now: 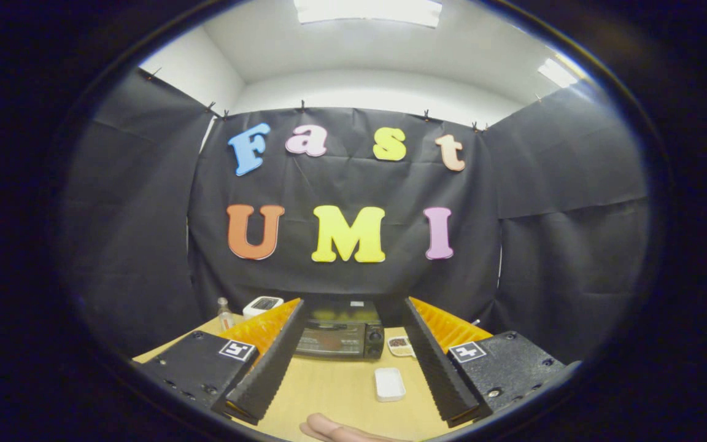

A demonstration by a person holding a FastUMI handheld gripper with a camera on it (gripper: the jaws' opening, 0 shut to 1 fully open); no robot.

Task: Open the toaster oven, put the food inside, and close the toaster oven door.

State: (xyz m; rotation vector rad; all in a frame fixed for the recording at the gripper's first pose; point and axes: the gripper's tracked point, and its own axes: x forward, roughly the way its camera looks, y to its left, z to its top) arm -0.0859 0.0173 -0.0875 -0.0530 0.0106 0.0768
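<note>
Tool [353,319] hangs spread wide, gripping nothing; toaster oven [339,333] sits door-closed on the table [341,387] beyond its fingers, food dish [400,345] just beside the oven.

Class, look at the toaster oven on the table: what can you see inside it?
The toaster oven stands beyond the open gripper, its door shut. The dark glass reveals nothing clearly, so its contents cannot be told. A small dish of food sits outside, beside it.

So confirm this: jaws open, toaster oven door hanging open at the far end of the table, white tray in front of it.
Wrong on the door: the gripper view shows the toaster oven closed. The gripper is open, and the white tray lies before the oven.
</note>
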